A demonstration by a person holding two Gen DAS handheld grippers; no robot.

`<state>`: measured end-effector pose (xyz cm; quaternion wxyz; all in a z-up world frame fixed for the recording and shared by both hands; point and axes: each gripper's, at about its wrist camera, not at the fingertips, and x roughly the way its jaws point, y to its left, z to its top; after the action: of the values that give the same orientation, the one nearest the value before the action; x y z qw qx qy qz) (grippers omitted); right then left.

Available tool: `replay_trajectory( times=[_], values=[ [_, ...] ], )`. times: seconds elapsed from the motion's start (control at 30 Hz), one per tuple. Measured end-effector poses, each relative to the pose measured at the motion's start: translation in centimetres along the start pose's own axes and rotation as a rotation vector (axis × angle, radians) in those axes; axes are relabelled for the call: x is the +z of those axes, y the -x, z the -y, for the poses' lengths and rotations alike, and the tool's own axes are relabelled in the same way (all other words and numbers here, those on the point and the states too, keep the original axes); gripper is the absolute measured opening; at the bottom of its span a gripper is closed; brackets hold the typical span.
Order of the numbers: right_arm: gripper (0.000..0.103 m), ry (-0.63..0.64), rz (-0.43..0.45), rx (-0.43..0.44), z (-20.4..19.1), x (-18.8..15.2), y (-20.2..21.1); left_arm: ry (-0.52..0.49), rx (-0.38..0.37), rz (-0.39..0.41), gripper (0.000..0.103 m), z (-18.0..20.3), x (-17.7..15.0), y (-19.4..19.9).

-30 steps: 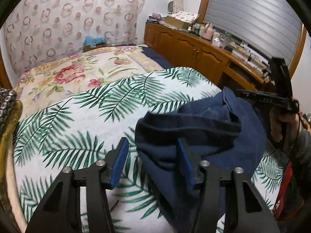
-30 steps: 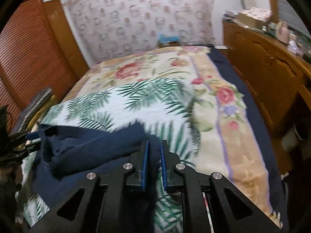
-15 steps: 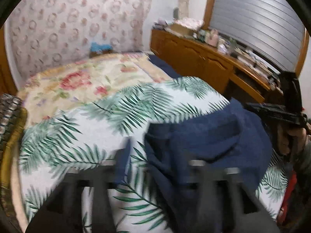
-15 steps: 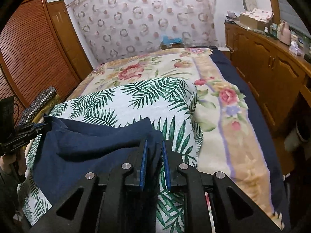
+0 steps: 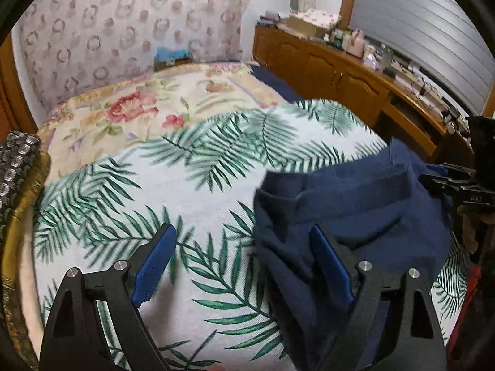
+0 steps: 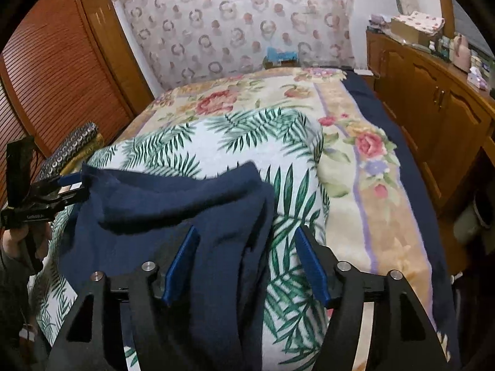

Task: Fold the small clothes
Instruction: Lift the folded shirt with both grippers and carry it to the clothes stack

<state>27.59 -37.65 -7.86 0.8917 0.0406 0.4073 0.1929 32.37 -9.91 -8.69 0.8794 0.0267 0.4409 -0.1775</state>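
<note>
A navy blue garment (image 5: 349, 216) lies bunched on the palm-leaf sheet (image 5: 201, 185) at the near end of the bed. My left gripper (image 5: 241, 259) is open just above the sheet, its right finger against the garment's left edge. In the right wrist view the garment (image 6: 173, 210) lies in folds, and my right gripper (image 6: 247, 262) is open with the garment's right edge between its fingers. Each gripper shows at the edge of the other's view: the right one (image 5: 458, 185), the left one (image 6: 43, 198).
A floral blanket (image 6: 247, 102) covers the far half of the bed. Folded patterned cloths (image 5: 18, 167) lie at the bed's left edge. A wooden cabinet (image 6: 433, 105) cluttered with items runs along the right. A wooden louvred door (image 6: 55, 71) stands at the left.
My right gripper was shut on the garment's edge and has opened, letting it go. The garment has settled lower onto the sheet. My left gripper stays open.
</note>
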Motion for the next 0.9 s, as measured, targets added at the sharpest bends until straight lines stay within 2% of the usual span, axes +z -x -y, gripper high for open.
replay_trajectory(
  times=[0.1,0.2,0.33,0.4,0.43,0.47,0.5,0.53,0.6,0.73,0.9],
  values=[
    [0.07,-0.017,-0.035,0.001,0.2,0.0,-0.6,-0.001,-0.039,-0.054,0.088,0.3,-0.3,-1.1],
    [0.07,-0.036,-0.051,0.019,0.3,0.3,-0.8,0.009,-0.076,-0.073,0.089,0.4,-0.4,-1.6],
    [0.07,-0.011,-0.069,0.036,-0.3,0.1,-1.0,0.022,-0.119,-0.062,0.08,0.6,-0.4,-1.5],
    [0.069,-0.002,-0.074,0.041,-0.6,0.0,-1.0,0.026,-0.15,-0.056,0.068,0.8,-0.4,-1.3],
    [0.067,0.004,-0.073,0.049,-0.8,0.0,-1.0,0.029,-0.173,-0.056,0.055,0.9,-0.4,-1.3],
    [0.054,0.016,-0.076,0.062,-1.0,-0.1,-1.1,0.034,-0.196,-0.058,0.042,1.0,-0.4,-1.3],
    [0.04,0.029,-0.08,0.081,-1.2,-0.2,-1.1,0.043,-0.212,-0.049,0.038,1.1,-0.5,-1.2],
    [0.035,0.04,-0.081,0.095,-1.4,-0.3,-1.1,0.041,-0.222,-0.039,0.021,1.2,-0.4,-1.0],
    [0.022,0.071,-0.056,0.092,-1.6,-0.2,-0.7,0.051,-0.25,-0.015,0.018,1.5,-0.4,-0.1],
    [0.019,0.081,0.03,0.103,-1.8,0.6,1.4,0.075,-0.289,0.067,0.016,1.3,-0.3,3.4],
    [0.018,0.168,0.123,0.11,-4.8,3.2,3.9,0.102,-0.28,0.198,0.016,0.1,-1.0,8.8]
  ],
)
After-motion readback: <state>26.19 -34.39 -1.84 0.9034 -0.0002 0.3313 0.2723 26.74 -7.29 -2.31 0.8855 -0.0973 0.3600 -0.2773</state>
